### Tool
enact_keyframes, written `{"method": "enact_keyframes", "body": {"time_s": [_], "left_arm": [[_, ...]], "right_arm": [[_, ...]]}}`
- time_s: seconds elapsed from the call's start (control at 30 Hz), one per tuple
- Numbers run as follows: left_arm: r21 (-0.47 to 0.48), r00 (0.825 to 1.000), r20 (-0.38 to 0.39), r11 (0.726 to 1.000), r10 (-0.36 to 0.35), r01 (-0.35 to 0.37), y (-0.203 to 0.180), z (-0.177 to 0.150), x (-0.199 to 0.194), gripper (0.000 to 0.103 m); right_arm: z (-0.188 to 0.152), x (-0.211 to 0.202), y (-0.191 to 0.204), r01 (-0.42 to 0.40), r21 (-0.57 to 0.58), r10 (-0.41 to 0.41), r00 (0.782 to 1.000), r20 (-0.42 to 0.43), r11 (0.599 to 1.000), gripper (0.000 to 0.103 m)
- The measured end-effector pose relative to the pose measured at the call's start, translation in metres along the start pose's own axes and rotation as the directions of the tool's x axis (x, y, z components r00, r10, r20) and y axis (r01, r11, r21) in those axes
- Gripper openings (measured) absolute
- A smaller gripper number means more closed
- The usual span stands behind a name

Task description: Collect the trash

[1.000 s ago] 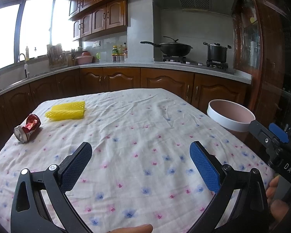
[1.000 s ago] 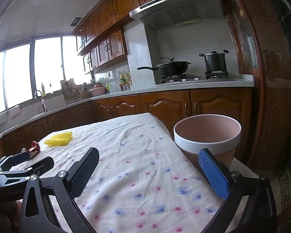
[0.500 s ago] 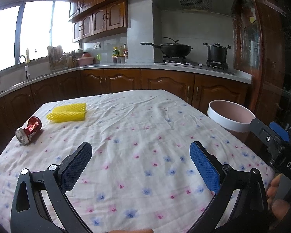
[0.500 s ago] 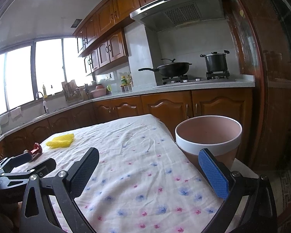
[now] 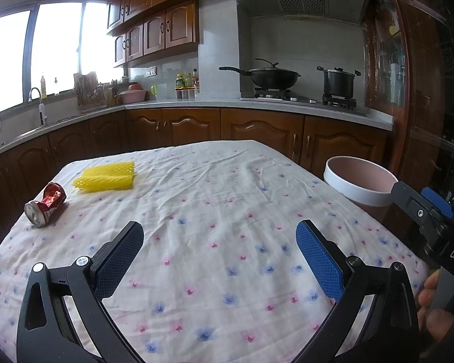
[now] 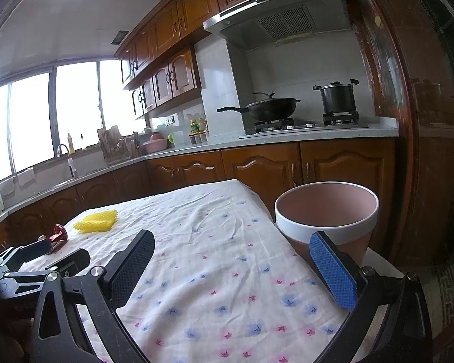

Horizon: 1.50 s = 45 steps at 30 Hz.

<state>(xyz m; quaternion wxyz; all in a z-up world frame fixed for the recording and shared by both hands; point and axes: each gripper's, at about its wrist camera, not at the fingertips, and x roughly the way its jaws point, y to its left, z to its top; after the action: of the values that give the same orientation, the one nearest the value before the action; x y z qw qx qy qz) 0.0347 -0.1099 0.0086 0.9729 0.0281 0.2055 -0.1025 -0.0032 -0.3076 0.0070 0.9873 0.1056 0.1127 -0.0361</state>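
Crushed red can lies on its side at mid-left of frame on the floral cloth, silver end toward lower left, long axis diag. up-right; flat yellow foam net just beyond it. Left gripper & right gripper both hover w/ jaws wide, empty. Pink bin, white rim, stands at right by the table edge.

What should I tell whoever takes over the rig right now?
Left gripper: open, empty, hovering over the near part of the tablecloth.
Right gripper: open, empty, near the table's right edge beside the bin.
Trash: crushed can on its side at the table's far left; yellow foam net lying just beyond it, apart from it.
Done: nothing visibly collected; what shows of the bin's inside looks empty.
Left: pick up the can and the net, probably with the left gripper, and drop both into the bin.
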Motion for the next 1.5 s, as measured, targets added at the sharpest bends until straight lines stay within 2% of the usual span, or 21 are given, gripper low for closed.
{"method": "enact_keyframes", "body": {"time_s": [1.5], "left_arm": [[0.001,1.000,-0.013,1.000,-0.014,0.014,0.0000,-0.0015,0.0088,0.103]], "right_arm": [[0.0009,0.0028,0.0050,-0.004,0.003,0.004,1.000,0.003,1.000,0.103]]}}
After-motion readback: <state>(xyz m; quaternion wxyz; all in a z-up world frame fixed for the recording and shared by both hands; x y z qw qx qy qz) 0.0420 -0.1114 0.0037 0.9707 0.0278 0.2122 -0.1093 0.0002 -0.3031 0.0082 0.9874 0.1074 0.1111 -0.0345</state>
